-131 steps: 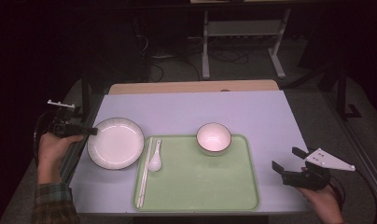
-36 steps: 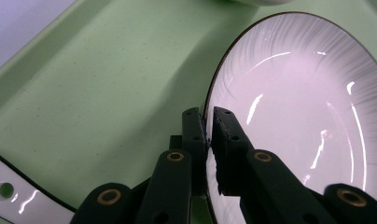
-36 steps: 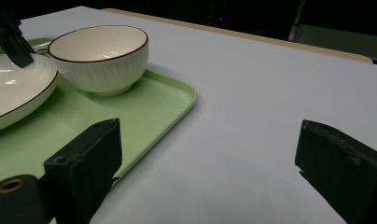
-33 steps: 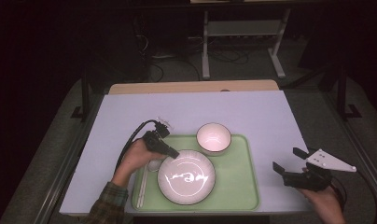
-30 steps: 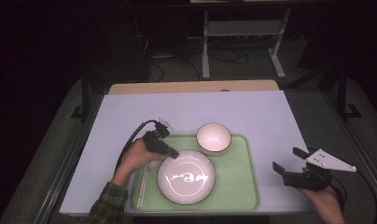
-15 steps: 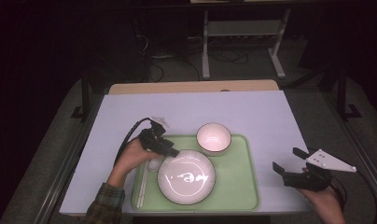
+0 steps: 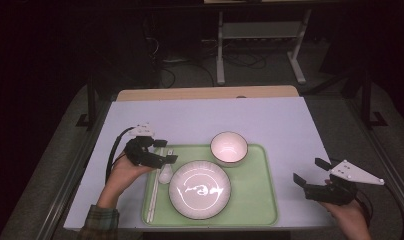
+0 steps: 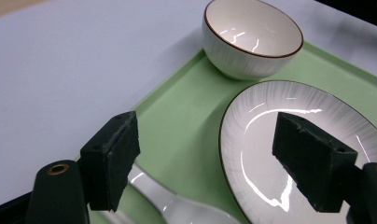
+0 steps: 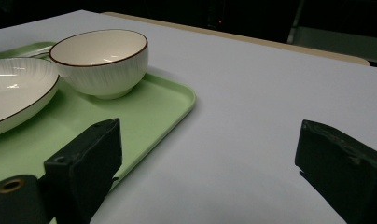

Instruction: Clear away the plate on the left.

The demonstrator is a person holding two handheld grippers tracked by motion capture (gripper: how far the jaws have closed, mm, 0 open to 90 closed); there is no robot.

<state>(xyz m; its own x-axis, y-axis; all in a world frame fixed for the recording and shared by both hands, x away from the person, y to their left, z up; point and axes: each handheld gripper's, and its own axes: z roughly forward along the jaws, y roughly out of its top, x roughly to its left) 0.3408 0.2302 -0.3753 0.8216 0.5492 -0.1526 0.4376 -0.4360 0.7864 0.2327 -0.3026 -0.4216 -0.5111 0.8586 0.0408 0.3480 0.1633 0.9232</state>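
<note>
Lavender table [image 7: 270, 120] carries a green tray [image 7: 255, 200] holding a plate [image 7: 199, 189], a bowl [image 7: 229, 148] behind it, and a spoon [image 7: 165, 174] and chopsticks [image 7: 152, 200] at left. Left gripper [image 7: 166, 152], jaws just opened and empty, hovers over the spoon; right gripper [image 7: 309, 173] gapes empty.

We see the white plate [image 7: 199, 189], ribbed with a thin dark rim, lying flat and empty on the green tray [image 7: 257, 200], in the near middle of it. Just beyond it on the tray stands the matching bowl [image 7: 229, 148], upright and empty.
</note>
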